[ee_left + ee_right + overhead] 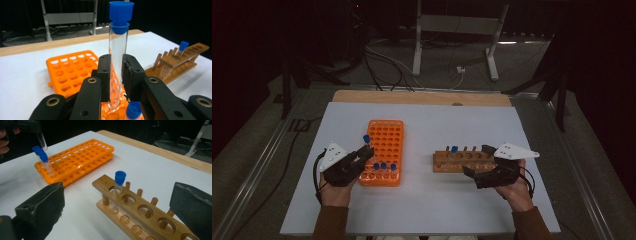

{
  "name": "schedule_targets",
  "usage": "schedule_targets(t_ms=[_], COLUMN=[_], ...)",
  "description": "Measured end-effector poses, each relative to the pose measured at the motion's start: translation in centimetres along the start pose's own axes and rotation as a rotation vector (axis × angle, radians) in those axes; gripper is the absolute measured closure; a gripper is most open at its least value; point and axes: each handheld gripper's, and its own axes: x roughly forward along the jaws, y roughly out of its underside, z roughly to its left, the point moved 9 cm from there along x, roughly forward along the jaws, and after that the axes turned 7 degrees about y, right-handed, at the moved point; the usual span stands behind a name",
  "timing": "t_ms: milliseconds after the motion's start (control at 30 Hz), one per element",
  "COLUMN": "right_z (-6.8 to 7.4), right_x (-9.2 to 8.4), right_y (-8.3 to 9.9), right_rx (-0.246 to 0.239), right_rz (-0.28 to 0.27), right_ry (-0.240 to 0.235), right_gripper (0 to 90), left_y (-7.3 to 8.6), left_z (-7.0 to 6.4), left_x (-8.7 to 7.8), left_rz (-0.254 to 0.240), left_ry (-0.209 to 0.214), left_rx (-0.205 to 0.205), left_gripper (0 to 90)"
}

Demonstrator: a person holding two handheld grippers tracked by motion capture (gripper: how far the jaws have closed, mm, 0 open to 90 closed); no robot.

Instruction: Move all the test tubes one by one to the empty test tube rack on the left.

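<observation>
Item: clear test tube (117,62) with blue cap, upright, clamped at mid-length between the two black pads of the left gripper (116,75); jaws closed tight on the glass, cap well above the fingertips, rounded bottom just below them.

Directly beneath the fingers: the near edge of the orange rack (71,72), with open holes under and beyond the tube's tip. Three more capped tubes (383,166) stand in the rack's near row, just beside the fingers toward the table's middle.

Right gripper (484,170): jaws spread wide, nothing between the pads; its fingers flank the near side of the wooden rack (140,212), apart from it.

One capped tube (118,187) stands in the wooden rack's end hole, ahead of the right fingers.

Bare white table (422,200) lies between the racks and along the near edge.
</observation>
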Motion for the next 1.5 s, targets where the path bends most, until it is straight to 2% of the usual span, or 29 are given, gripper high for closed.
schedule_targets(t_ms=[100,367,533,700,1133,1500], right_z=[0.0,-0.1,-0.2,-0.4,-0.3,-0.3], right_x=[0.0,-0.1,-0.2,-0.2,-0.1,-0.1], right_y=[0.0,0.0,0.0,0.1,0.2,0.2], right_rx=[0.002,0.004,0.006,0.009,0.01,0.011], right_rz=[-0.002,-0.005,-0.005,-0.002,-0.001,0.002], right_ry=[-0.001,-0.002,-0.001,0.004,-0.001,0.0], right_gripper=[0.0,0.0,0.0,0.0,0.0,0.0], left_y=[0.6,2.6,3.4,4.4,6.4,6.9], left_z=[0.1,0.2,0.1,0.0,-0.1,-0.2], left_x=[-0.2,-0.3,-0.2,-0.3,-0.2,0.0], left_rz=[-0.003,0.042,0.07,0.099,0.233,0.286], left_ry=[0.0,0.003,0.007,0.007,-0.006,-0.01], left_rx=[-0.01,-0.022,-0.011,-0.018,0.033,0.072], left_gripper=[78.2,78.3,78.2,78.3,78.3,78.2])
